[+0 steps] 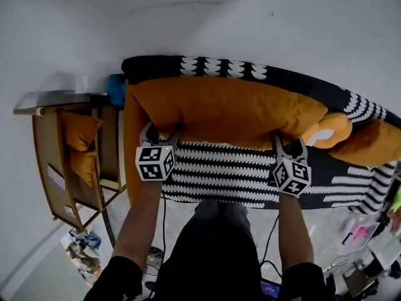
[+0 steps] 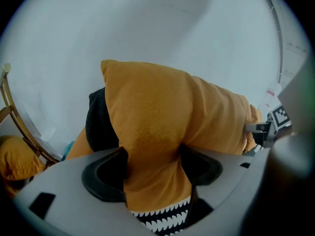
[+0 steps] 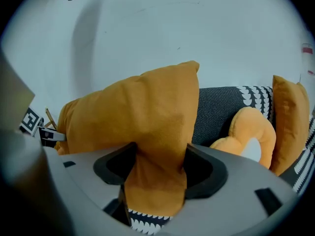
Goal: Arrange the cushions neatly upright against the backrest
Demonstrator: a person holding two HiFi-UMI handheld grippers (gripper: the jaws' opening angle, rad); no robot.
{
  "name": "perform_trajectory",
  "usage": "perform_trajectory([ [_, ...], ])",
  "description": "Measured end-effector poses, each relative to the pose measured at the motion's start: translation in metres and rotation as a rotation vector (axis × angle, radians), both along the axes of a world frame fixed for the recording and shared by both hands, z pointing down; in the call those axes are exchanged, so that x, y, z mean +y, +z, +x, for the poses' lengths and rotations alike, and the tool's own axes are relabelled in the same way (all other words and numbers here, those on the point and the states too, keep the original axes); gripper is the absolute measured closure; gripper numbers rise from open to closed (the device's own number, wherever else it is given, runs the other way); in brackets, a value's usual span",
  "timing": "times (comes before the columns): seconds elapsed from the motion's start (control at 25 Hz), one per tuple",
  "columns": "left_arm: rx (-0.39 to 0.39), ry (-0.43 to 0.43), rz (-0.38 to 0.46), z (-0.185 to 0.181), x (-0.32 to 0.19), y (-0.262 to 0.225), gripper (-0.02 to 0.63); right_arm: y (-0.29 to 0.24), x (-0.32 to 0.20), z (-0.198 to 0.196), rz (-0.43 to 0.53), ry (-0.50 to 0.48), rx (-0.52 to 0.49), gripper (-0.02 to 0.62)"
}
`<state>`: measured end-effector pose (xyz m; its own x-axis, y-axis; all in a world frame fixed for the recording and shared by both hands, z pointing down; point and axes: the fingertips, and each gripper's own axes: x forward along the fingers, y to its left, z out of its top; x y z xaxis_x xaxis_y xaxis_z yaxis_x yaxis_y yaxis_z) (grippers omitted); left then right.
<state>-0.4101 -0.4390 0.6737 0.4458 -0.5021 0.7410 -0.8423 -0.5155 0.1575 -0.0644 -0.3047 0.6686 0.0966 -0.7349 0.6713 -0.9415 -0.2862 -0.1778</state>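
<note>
A long orange cushion (image 1: 225,108) stands upright along the dark backrest (image 1: 288,77) of a black-and-white patterned sofa (image 1: 219,174). My left gripper (image 1: 160,133) pinches its lower left edge, and the fabric (image 2: 147,122) fills the gap between both pads. My right gripper (image 1: 288,146) holds the lower right edge the same way, with the cloth (image 3: 147,117) squeezed between the pads. A flower-shaped orange cushion (image 1: 329,130) and a plain orange cushion (image 1: 369,140) lean at the sofa's right end.
A wooden side shelf (image 1: 62,162) stands left of the sofa with orange cushions (image 1: 80,130) on it. A white wall rises behind the backrest. Cables and small items lie on the floor at the lower right and left.
</note>
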Motion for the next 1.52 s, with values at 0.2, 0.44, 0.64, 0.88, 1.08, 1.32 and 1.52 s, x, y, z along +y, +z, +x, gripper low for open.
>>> perform_trajectory([
  [0.2, -0.002, -0.019, -0.010, -0.012, 0.012, -0.005, 0.241, -0.006, 0.017, 0.004, -0.033, 0.029, 0.053, 0.250],
  [0.44, 0.082, -0.067, 0.034, -0.031, 0.039, -0.064, 0.242, -0.065, 0.054, -0.007, 0.066, 0.076, 0.040, 0.288],
  [0.64, 0.188, -0.060, 0.120, -0.017, 0.066, -0.129, 0.270, -0.126, 0.083, -0.016, 0.173, 0.045, 0.076, 0.329],
  [0.88, 0.280, 0.008, 0.244, 0.028, 0.138, -0.201, 0.356, -0.187, 0.138, -0.014, 0.294, 0.000, 0.084, 0.381],
  [1.08, 0.282, 0.044, 0.352, 0.060, 0.214, -0.249, 0.401, -0.233, 0.211, -0.005, 0.371, -0.035, 0.082, 0.407],
  [1.32, 0.337, 0.038, 0.413, 0.092, 0.307, -0.297, 0.508, -0.273, 0.302, 0.023, 0.442, -0.037, 0.096, 0.452],
  [1.52, 0.388, 0.073, 0.463, 0.100, 0.362, -0.338, 0.532, -0.300, 0.347, 0.023, 0.526, -0.023, 0.068, 0.490],
])
